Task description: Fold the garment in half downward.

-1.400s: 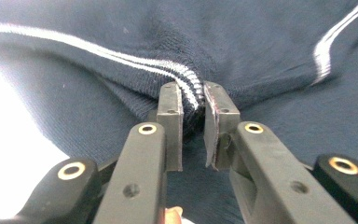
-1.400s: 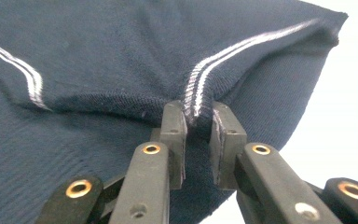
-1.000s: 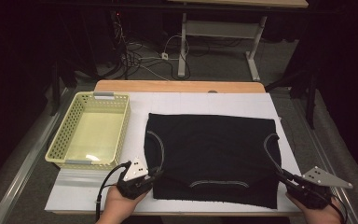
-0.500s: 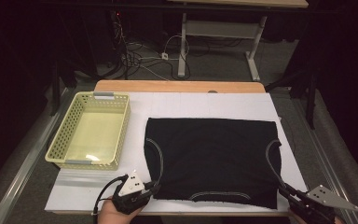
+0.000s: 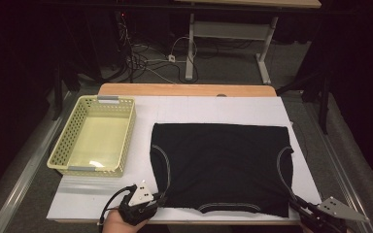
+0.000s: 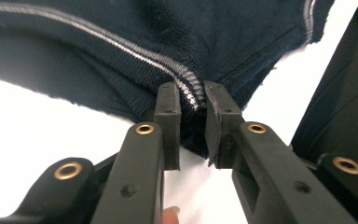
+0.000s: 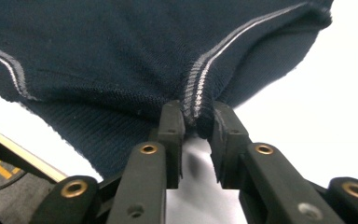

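Lab-like test room: white work board (image 5: 223, 109), bare desk frame (image 5: 226, 31), loose floor cables (image 5: 141, 60), dark surround

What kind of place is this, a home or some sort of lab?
Likely a lab or recording workspace: a white-topped table holding just a black garment and yellow basket, with loose cables on the floor behind.

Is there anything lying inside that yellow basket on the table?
No, the yellow basket next to the black garment holds nothing; the high view shows its bare bottom.
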Demonstrator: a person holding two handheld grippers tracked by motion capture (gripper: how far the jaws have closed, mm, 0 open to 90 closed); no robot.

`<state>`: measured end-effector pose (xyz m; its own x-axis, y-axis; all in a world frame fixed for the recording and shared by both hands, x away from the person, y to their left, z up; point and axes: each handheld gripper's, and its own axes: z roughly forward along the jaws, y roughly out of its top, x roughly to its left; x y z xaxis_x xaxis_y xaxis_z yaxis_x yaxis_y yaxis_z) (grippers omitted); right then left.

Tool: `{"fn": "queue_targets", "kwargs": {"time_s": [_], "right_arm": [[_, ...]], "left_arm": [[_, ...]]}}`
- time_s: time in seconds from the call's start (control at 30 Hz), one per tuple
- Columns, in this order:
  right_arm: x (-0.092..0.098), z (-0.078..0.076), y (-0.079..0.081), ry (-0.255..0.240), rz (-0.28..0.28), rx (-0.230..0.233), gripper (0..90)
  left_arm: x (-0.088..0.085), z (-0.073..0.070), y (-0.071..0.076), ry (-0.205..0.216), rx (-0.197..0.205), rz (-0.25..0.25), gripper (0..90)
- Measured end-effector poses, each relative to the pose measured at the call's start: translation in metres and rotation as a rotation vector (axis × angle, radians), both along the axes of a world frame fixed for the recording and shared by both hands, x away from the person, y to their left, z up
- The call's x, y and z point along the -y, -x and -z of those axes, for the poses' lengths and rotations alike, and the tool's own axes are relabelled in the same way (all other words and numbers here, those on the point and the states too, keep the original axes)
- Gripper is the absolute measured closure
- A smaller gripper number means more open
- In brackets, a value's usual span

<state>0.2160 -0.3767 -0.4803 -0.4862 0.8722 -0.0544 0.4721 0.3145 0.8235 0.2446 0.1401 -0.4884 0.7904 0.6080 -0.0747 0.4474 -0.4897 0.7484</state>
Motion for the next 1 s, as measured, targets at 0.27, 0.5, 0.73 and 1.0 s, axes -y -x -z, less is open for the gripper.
{"fn": "queue_targets", "kwargs": {"time_s": [0.27,0.5,0.73,1.0], "right_arm": [[0.000,0.003,-0.002,-0.022,-0.015,0.000,54.1],[-0.001,0.000,-0.004,-0.045,-0.021,0.024,36.0],[-0.006,-0.005,-0.006,-0.087,-0.059,0.064,19.3],[-0.014,-0.003,-0.012,-0.076,-0.060,0.069,8.0]], "left_arm": [[-0.007,0.002,-0.004,0.071,0.004,-0.013,53.7],[-0.015,0.002,-0.010,0.148,0.007,-0.060,32.7],[-0.018,0.001,-0.013,0.138,-0.002,-0.104,14.2],[-0.025,0.000,-0.013,0.138,0.010,-0.126,0.0]]}}
